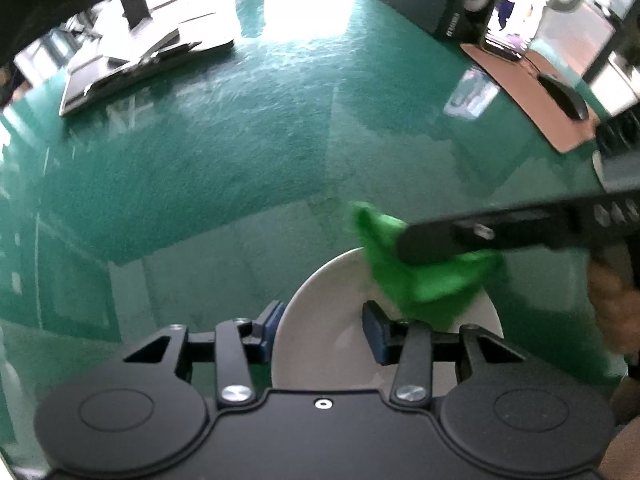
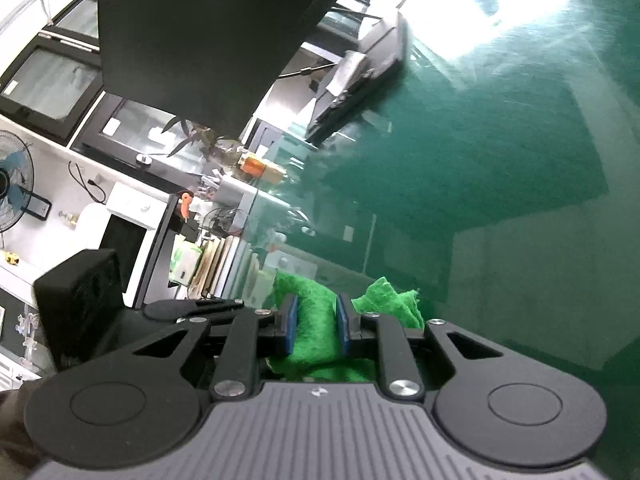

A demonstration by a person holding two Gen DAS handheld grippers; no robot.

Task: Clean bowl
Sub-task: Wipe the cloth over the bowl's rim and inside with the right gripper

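The bowl sat on the table at the near edge of the left wrist view, between the fingers of the left gripper, one finger outside its left rim and the other inside it. The cloth lay over the bowl's far right rim, under the right gripper, which reached in from the right. Far left on the table lay a stack of papers. Far right lay a mat with a mouse on it, a phone at the mat's far end and a speaker just left of the phone.
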